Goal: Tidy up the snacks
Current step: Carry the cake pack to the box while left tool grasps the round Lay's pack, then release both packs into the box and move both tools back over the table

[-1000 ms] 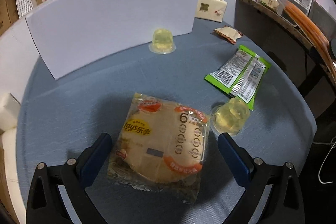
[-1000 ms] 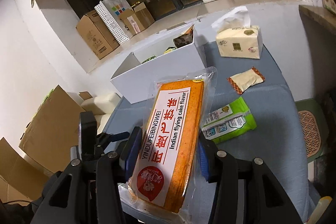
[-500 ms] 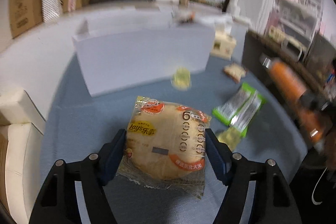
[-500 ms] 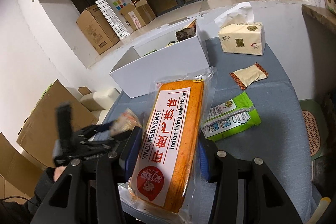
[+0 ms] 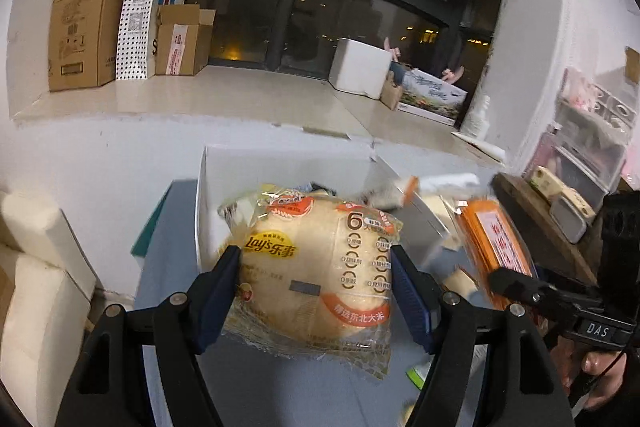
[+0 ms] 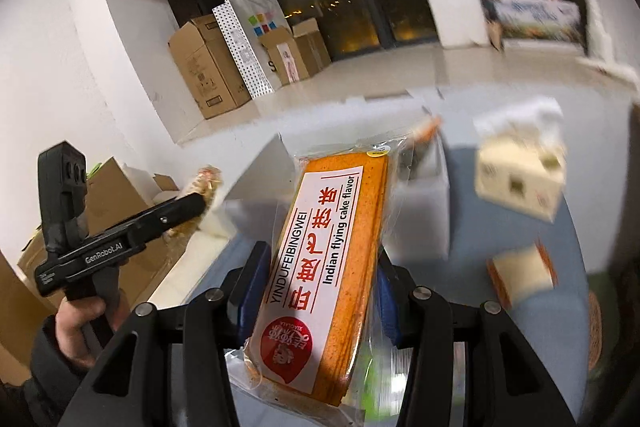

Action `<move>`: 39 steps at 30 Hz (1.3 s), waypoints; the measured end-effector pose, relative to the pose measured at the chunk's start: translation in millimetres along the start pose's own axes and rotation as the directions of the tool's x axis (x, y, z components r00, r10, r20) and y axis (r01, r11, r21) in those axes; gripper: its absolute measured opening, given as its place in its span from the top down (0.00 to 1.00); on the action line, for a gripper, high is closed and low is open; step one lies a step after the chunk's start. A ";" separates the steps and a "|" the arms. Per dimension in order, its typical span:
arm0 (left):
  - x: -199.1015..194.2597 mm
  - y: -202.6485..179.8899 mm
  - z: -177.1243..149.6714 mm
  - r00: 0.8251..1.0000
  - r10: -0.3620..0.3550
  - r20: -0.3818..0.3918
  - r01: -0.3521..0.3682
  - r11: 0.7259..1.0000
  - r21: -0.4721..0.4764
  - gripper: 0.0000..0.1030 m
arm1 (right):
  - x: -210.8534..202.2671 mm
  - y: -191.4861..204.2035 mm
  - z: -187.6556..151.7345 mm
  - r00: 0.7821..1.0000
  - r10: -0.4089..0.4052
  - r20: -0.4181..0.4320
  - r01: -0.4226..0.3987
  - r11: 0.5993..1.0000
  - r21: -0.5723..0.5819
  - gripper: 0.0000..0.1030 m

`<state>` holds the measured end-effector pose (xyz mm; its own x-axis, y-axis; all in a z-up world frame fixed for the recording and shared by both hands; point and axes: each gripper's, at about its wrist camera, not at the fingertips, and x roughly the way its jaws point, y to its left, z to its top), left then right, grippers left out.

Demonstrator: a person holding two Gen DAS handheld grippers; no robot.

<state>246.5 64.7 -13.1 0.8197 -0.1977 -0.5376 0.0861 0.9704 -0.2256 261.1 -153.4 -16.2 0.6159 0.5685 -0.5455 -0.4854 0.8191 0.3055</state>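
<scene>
On my left wrist view the left gripper has its jaws pinching the Lay's pack by its two sides, blue pads pressed into the wrapper; the pack is held in the air, its printed face up toward the camera and its far end reaching over the near wall of the white box; its long axis runs away from me, roughly along the fingers, though it is nearly as wide as long; the box stands open-topped with other wrappers inside, too blurred for me to name; left of the box lies bare blue table, and beyond it the white wall edge.

Further right in the same view I see the cake pack just beside the box's right end, with the right gripper's black body below it.

On my right wrist view the left gripper shows at the left with the Lay's pack at its tip, seen edge-on; in the middle the right gripper has its jaws clamped on the lower part of the cake pack; the pack is long and narrow, its axis running forward and tilted slightly right, label up, far end over the box; right of that, blurred, a tissue box and a small orange-edged packet lie on the table, well apart from my fingers.
</scene>
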 end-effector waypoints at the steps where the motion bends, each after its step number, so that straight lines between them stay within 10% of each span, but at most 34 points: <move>1: 10.8 2.5 12.2 1.000 0.015 -0.004 -0.015 1.000 0.002 0.25 | 6.4 -0.8 8.2 1.000 -0.010 -0.001 0.010 1.000 0.003 0.48; 14: 112.2 39.5 67.1 0.990 0.110 -0.085 -0.117 0.990 -0.074 0.23 | 131.8 -22.0 101.5 0.992 -0.102 -0.075 0.105 0.994 0.036 0.45; 17: 121.9 47.7 64.4 0.981 0.158 -0.113 -0.168 0.983 -0.081 0.00 | 145.0 -26.0 98.3 0.987 -0.128 -0.101 0.132 0.991 0.036 0.07; 39: 27.8 15.1 24.7 0.996 0.092 -0.015 -0.091 0.995 0.037 0.00 | 66.7 -23.2 52.9 0.997 -0.081 0.016 0.079 0.993 0.089 0.00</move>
<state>284.6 77.3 -11.3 0.8153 -0.1098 -0.5685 0.0317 0.9888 -0.1455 346.3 -130.5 -18.3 0.6633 0.5012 -0.5557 -0.3775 0.8653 0.3298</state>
